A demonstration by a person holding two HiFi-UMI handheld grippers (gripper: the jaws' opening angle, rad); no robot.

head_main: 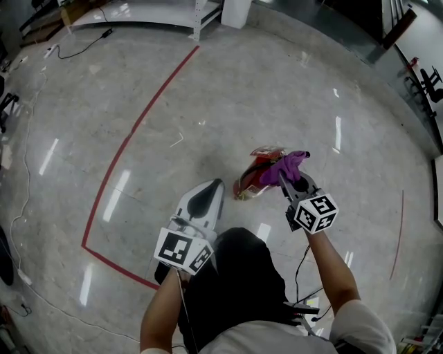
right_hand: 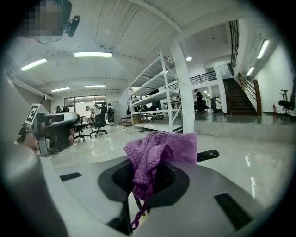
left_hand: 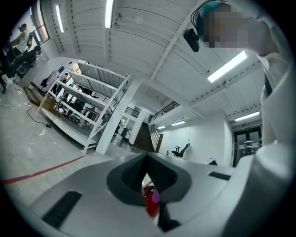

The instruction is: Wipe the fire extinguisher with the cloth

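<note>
A red fire extinguisher point(head_main: 252, 178) lies tilted on the pale floor in front of me. My right gripper point(head_main: 285, 178) is shut on a purple cloth point(head_main: 285, 164), which it holds against the extinguisher's top end. In the right gripper view the cloth point(right_hand: 157, 150) drapes over the jaws, and a black extinguisher handle point(right_hand: 207, 155) pokes out behind it. My left gripper point(head_main: 213, 188) hangs shut and empty a short way left of the extinguisher. Through a narrow slit below its tips, the left gripper view shows a bit of the red extinguisher point(left_hand: 151, 206) and cloth point(left_hand: 156, 196).
A red tape line point(head_main: 131, 138) runs across the floor to my left. White shelving point(head_main: 145, 12) and a black cable point(head_main: 79, 47) stand at the far edge. The left gripper view shows a staircase point(left_hand: 145, 138) and white racks point(left_hand: 88, 106). Dark trousers point(head_main: 235, 283) are below.
</note>
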